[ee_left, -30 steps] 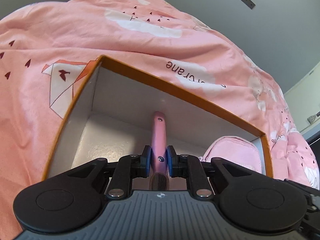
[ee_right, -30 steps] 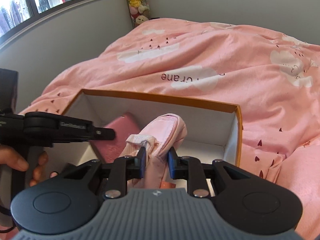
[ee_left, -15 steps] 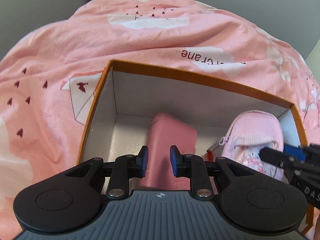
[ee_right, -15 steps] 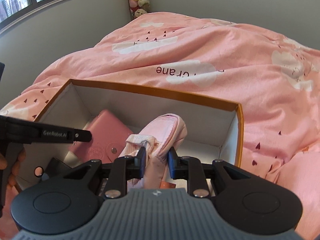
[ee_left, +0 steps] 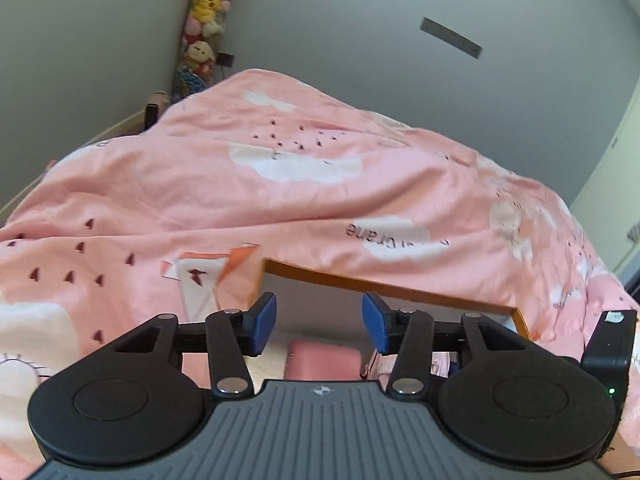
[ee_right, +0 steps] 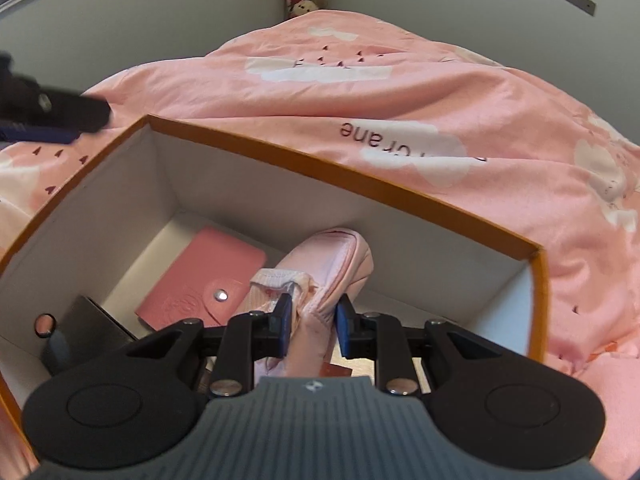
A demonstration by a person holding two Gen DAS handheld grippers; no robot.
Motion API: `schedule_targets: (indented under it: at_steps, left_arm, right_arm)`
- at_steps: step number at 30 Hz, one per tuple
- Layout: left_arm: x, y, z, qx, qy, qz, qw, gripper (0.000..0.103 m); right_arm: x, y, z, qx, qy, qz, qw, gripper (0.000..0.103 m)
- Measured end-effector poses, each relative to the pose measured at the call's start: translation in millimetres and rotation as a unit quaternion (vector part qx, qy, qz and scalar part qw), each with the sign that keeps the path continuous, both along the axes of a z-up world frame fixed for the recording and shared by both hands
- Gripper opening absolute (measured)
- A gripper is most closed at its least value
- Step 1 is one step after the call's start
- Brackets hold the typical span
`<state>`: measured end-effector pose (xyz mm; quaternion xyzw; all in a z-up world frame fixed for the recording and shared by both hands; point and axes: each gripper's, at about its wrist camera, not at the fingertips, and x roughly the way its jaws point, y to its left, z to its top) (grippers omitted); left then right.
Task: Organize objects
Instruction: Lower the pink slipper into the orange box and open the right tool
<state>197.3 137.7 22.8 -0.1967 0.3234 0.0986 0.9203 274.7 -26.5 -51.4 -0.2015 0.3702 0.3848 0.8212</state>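
An orange-rimmed white box (ee_right: 352, 174) sits on the pink bed. Flat on its floor lies a pink card wallet (ee_right: 208, 276) with a snap button. My right gripper (ee_right: 312, 324) is shut on a small pink pouch (ee_right: 332, 264), which hangs inside the box to the right of the wallet. In the left wrist view my left gripper (ee_left: 319, 322) is above the box rim (ee_left: 384, 286), its jaws opening with nothing between them; the wallet (ee_left: 322, 360) shows below it. The left gripper's fingers (ee_right: 52, 112) appear blurred at the upper left of the right wrist view.
A dark flat object (ee_right: 86, 336) lies in the box's near left corner. The pink quilt (ee_left: 280, 184) with cloud prints surrounds the box. Stuffed toys (ee_left: 204, 12) hang in the far wall corner. A small red tag (ee_right: 334, 370) lies under the pouch.
My left gripper let go of the pink wallet, which now lies flat in the box, then rose out of the box with its jaws widening. My right gripper sank lower with the pouch.
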Motion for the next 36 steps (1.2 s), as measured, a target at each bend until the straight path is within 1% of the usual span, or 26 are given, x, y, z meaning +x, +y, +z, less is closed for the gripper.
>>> schedule_targets:
  at_steps: [10, 13, 15, 17, 19, 22, 25, 29, 33, 36]
  left_arm:
    - [-10, 24, -22, -0.029, 0.027, 0.014, 0.9991, 0.056]
    - [-14, 29, -25, -0.039, 0.028, 0.016, 0.9987, 0.056]
    - [-15, 31, -25, -0.041, 0.026, 0.016, 0.9987, 0.056]
    - [-17, 33, -26, -0.044, 0.025, 0.019, 0.9985, 0.056]
    - [-16, 36, -28, -0.052, 0.026, 0.022, 0.9981, 0.056]
    - [-16, 36, -30, -0.06, 0.026, 0.022, 0.9976, 0.056]
    - [-18, 36, -31, -0.057, 0.027, 0.024, 0.9977, 0.056]
    - [-20, 40, -32, -0.065, 0.028, 0.032, 0.997, 0.056]
    - [-19, 42, -35, -0.071, 0.028, 0.032, 0.9966, 0.056]
    - [-18, 44, -39, -0.076, 0.031, 0.032, 0.9961, 0.056]
  right_arm:
    - [-7, 26, -2, 0.006, 0.015, 0.029, 0.999, 0.024]
    - [-9, 31, -2, 0.005, 0.011, 0.041, 0.999, 0.024]
    - [-12, 28, 3, 0.005, 0.006, 0.038, 0.999, 0.024]
    - [-15, 22, 14, 0.02, 0.003, 0.037, 0.999, 0.024]
    - [-18, 17, 28, 0.045, 0.011, 0.043, 0.998, 0.024]
    - [-19, 21, 38, 0.075, 0.045, 0.06, 0.994, 0.024]
    - [-16, 35, 34, 0.095, 0.082, 0.072, 0.989, 0.024]
    - [-13, 58, 19, 0.096, 0.096, 0.081, 0.987, 0.024]
    - [-9, 71, 4, 0.084, 0.101, 0.082, 0.988, 0.024]
    - [1, 74, -5, 0.086, 0.128, 0.075, 0.985, 0.024]
